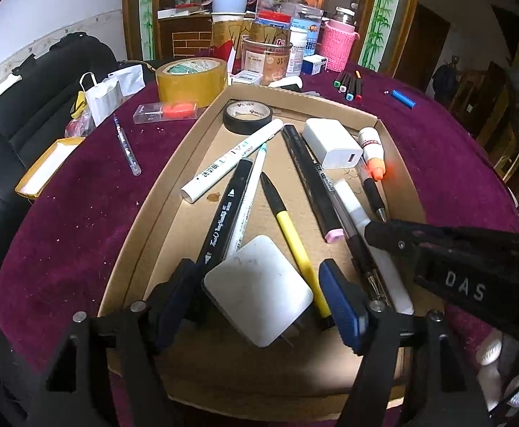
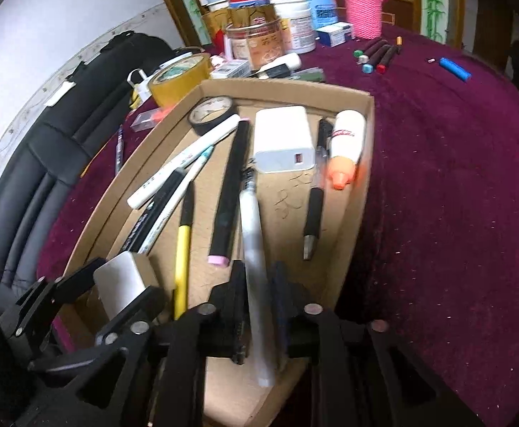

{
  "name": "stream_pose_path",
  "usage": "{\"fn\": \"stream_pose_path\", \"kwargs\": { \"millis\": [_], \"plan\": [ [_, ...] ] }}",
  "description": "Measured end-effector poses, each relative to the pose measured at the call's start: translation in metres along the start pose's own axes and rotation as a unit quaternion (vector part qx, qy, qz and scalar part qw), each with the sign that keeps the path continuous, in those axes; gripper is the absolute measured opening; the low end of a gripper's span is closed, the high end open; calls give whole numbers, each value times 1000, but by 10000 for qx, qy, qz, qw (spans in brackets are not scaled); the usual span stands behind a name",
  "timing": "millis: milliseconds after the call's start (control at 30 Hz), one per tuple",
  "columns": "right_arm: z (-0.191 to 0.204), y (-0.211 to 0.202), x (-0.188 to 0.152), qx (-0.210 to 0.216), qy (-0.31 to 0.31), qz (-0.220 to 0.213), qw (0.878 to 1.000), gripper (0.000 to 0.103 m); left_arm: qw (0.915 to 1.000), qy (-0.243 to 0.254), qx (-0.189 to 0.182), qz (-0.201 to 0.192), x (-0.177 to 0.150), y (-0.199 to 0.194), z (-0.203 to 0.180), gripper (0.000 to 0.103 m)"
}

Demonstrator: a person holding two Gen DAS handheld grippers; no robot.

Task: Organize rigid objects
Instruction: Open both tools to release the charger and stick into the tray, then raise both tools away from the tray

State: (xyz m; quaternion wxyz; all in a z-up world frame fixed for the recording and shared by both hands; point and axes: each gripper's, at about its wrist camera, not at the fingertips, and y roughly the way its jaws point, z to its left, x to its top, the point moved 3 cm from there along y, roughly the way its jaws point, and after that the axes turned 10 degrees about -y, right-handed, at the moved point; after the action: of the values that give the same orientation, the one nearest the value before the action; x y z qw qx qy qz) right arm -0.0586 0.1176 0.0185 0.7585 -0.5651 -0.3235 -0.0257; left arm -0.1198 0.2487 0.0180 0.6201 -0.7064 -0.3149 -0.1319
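Note:
A cardboard tray (image 1: 159,199) (image 2: 360,192) on the purple tablecloth holds pens, markers, black tape (image 1: 247,116), a white power adapter (image 1: 332,146) (image 2: 283,144) and a glue bottle (image 1: 371,151) (image 2: 344,146). My left gripper (image 1: 259,284) straddles a white charger plug (image 1: 259,290) at the tray's near end; the jaws stand apart from its sides. My right gripper (image 2: 257,295) is shut on a white pen (image 2: 254,249) over the tray's near right part. The right gripper also shows in the left wrist view (image 1: 437,249).
Outside the tray lie a brown tape roll (image 1: 191,80), a clear box with an orange item (image 1: 167,112), a pen (image 1: 127,146), several markers (image 2: 376,55), a blue cylinder (image 2: 455,68) and a small open box (image 1: 46,167). Jars and bottles crowd the far edge. A black chair stands left.

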Motion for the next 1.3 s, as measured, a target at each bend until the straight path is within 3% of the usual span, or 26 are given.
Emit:
{"fn": "stream_pose_path", "kwargs": {
  "millis": [33, 133, 200, 233, 267, 300, 367, 433, 500, 567, 633, 700, 800, 1033, 1300],
  "plan": [
    [0, -3, -1, -4, 25, -44, 10000, 35, 10000, 6, -23, -35, -1, -1, -1, 72],
    [-1, -15, -1, -146, -44, -261, 9995, 40, 9995, -28, -113, -299, 0, -12, -2, 72],
    [0, -27, -1, -341, -169, -482, 9981, 45, 9976, -50, -77, -692, 2, -27, -2, 72],
    [0, -33, -2, -415, -212, -580, 9972, 49, 9940, -75, 37, -1087, 3, -42, -1, 72],
    [1, -38, -2, -485, -257, -683, 9962, 52, 9863, -90, 269, -1624, 4, -62, 0, 73],
    [2, -47, -3, -592, -328, -846, 9941, 58, 9792, -86, 419, -1982, 3, -75, 0, 84],
    [5, -59, -6, -769, -460, -1100, 9899, 67, 9513, -65, 613, -3020, -1, -120, -4, 103],
    [10, -70, -9, -997, -643, -1394, 9831, 80, 9303, -34, 594, -3619, -11, -147, -9, 103],
    [18, -78, -12, -1223, -865, -1617, 9754, 88, 9181, 24, 867, -3867, -19, -156, -16, 103],
    [26, -82, -16, -1390, -1105, -1701, 9693, 91, 9244, 93, 984, -3683, -18, -151, -22, 103],
    [32, -83, -20, -1486, -1324, -1726, 9647, 91, 9457, 96, 685, -3175, -18, -135, -26, 103],
    [35, -83, -24, -1600, -1505, -1732, 9601, 91, 9577, -70, 532, -2828, -17, -124, -24, 103],
    [32, -86, -31, -1713, -1555, -1768, 9567, 91, 9695, -419, 374, -2387, -19, -108, -17, 103],
    [15, -88, -39, -1670, -1319, -1736, 9616, 92, 9801, -805, 427, -1766, -26, -83, -13, 103],
    [12, -87, -41, -1659, -1315, -1696, 9625, 92, 9834, -852, 449, -1537, -31, -74, -19, 103]
  ]
}}
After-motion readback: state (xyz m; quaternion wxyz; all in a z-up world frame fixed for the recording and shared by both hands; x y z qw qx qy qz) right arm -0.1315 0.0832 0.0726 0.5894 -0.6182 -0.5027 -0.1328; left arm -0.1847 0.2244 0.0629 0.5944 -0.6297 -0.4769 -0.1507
